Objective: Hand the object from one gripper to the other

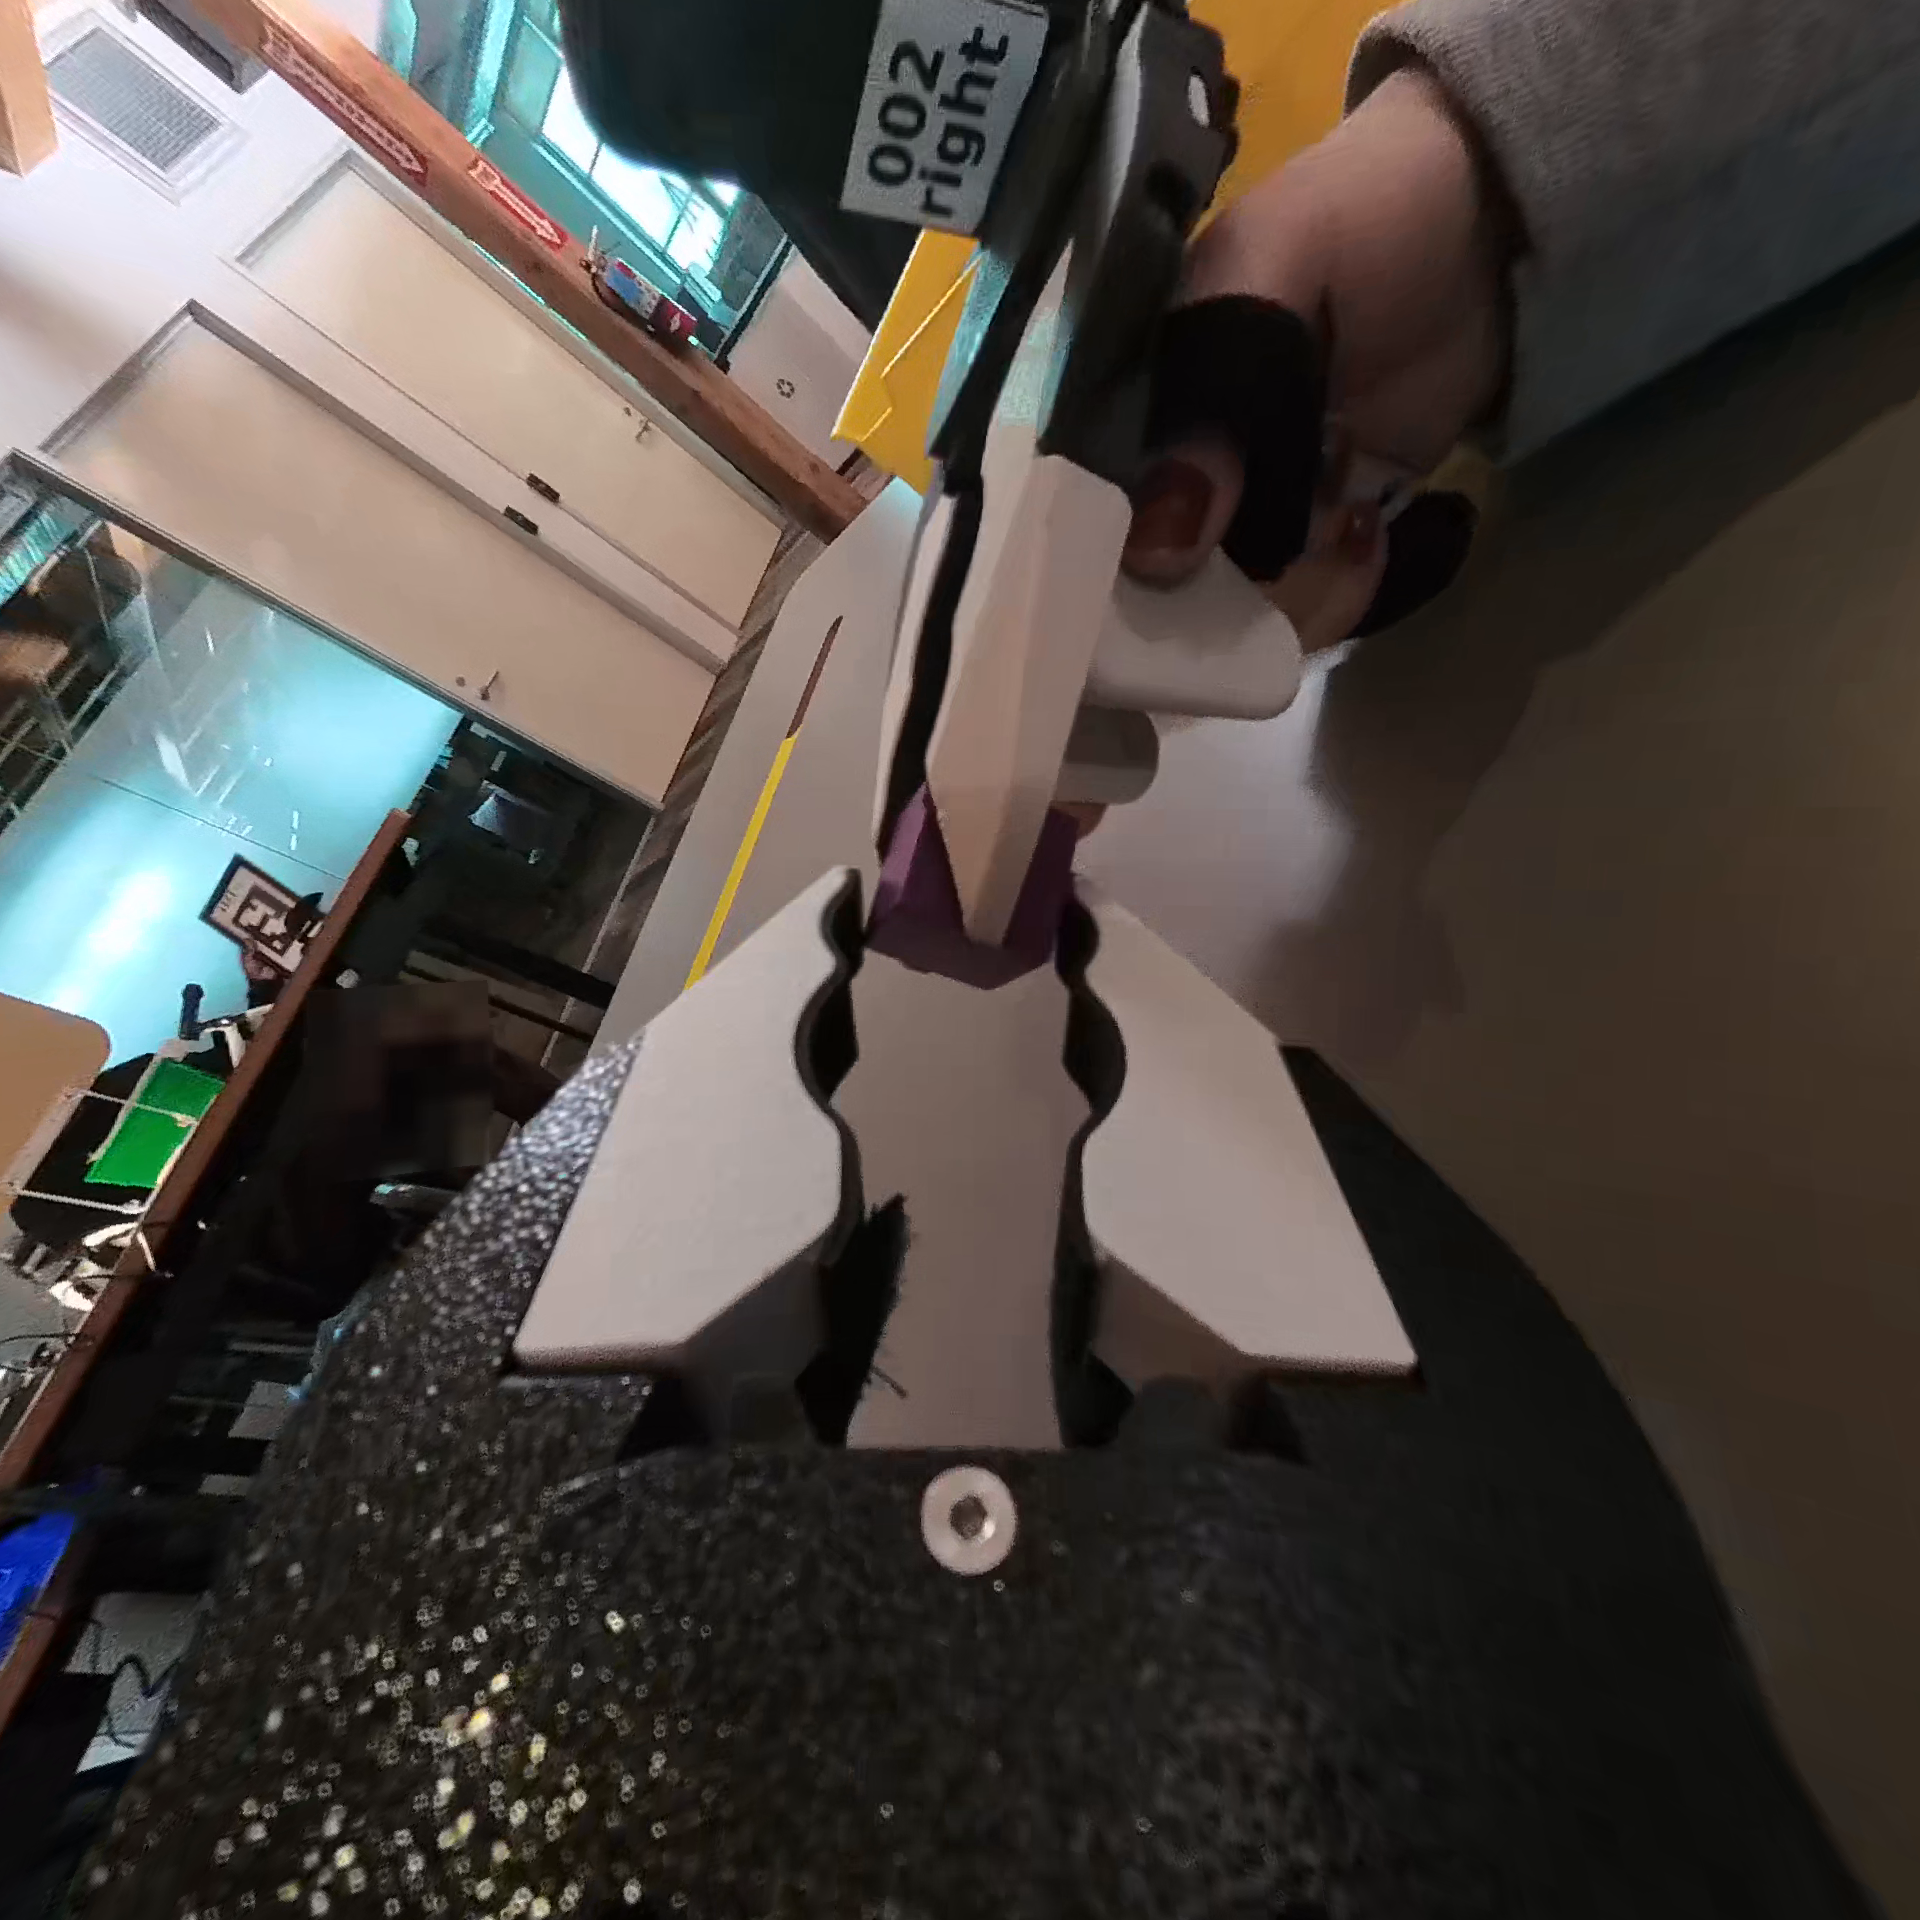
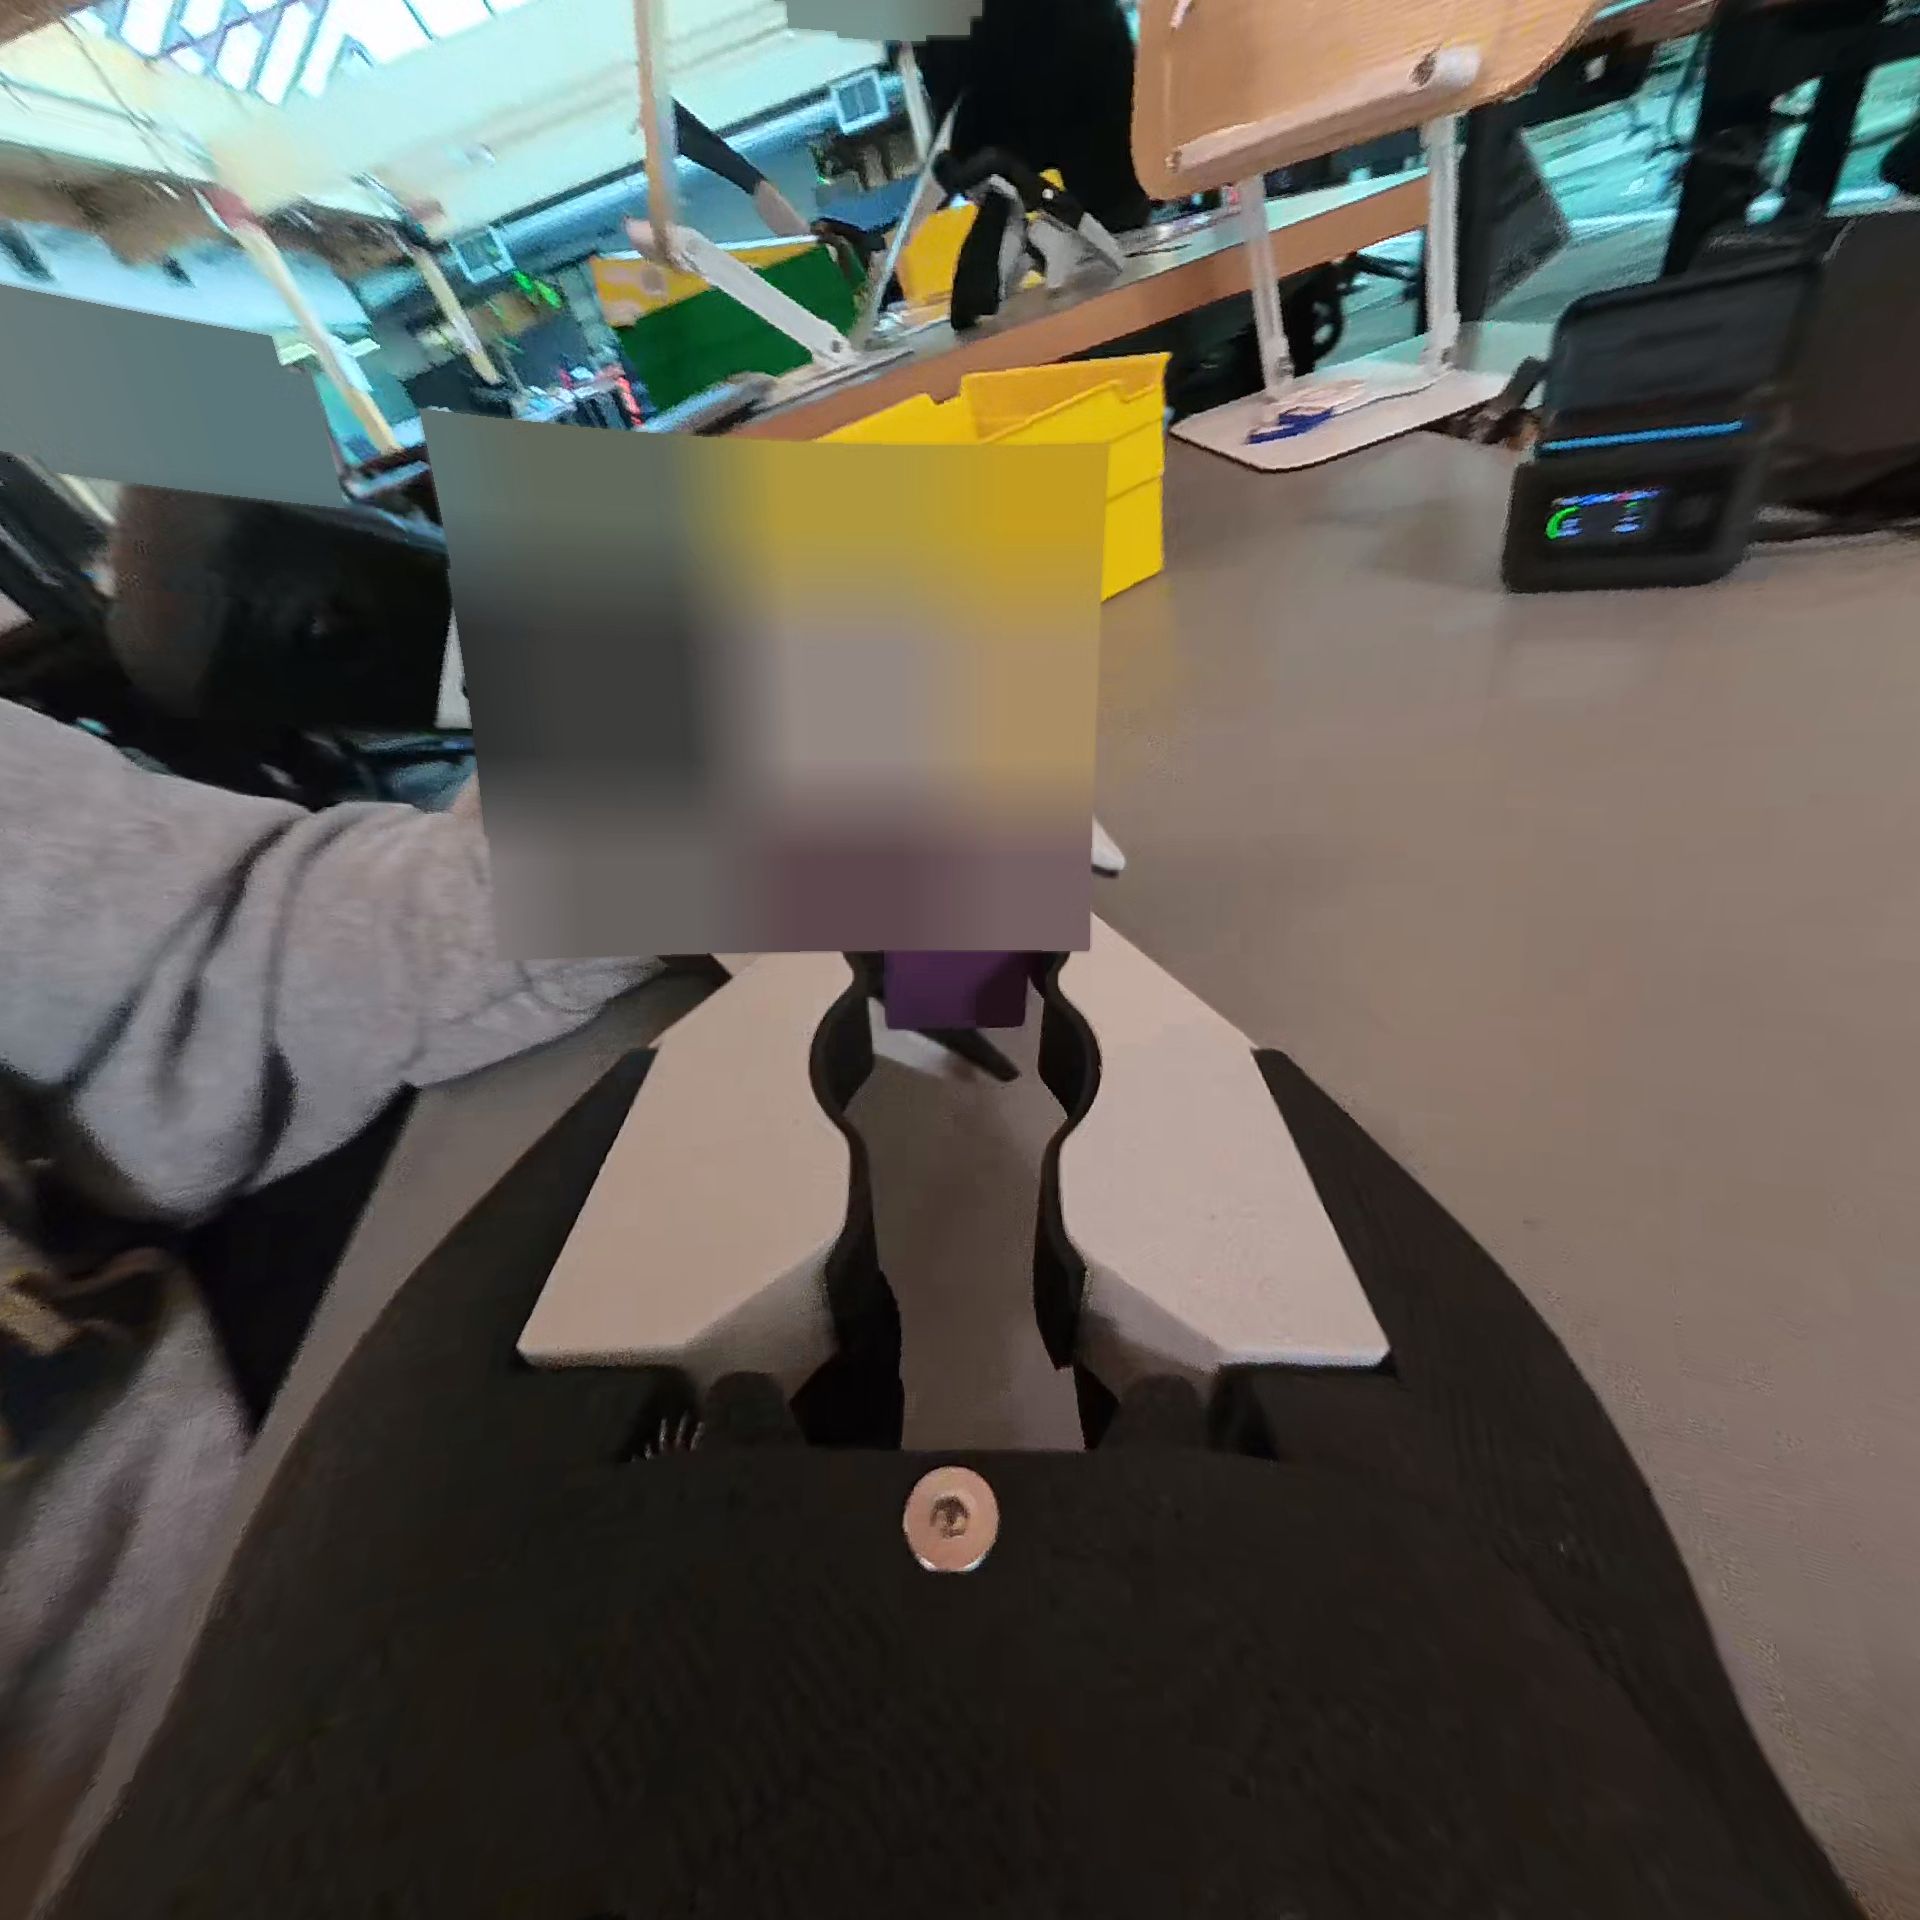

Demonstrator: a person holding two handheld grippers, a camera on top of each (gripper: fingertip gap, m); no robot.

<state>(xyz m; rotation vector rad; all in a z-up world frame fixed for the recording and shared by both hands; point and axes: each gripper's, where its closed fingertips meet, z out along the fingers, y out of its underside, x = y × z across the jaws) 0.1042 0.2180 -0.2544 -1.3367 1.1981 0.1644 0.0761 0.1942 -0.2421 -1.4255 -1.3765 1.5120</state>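
A small purple block (image 1: 925, 925) is held between both grippers above the grey table. In the left wrist view my left gripper (image 1: 966, 914) has its two white fingertips closed against the block's sides. My right gripper (image 1: 940, 883) comes down from above and clamps the same block across the other faces. In the right wrist view my right gripper (image 2: 951, 971) is shut on the lower end of the block (image 2: 956, 987). A mosaic patch hides the upper part of the block and the left gripper there.
A person's hand (image 1: 1351, 312) in a grey sleeve holds the right gripper's handle. A yellow bin (image 2: 1132, 468) stands on the grey table (image 2: 1455, 831) behind the block. A black device with a small screen (image 2: 1642, 488) stands at the far right. Only a small space, under 4 cm, lies between the two pairs of fingers.
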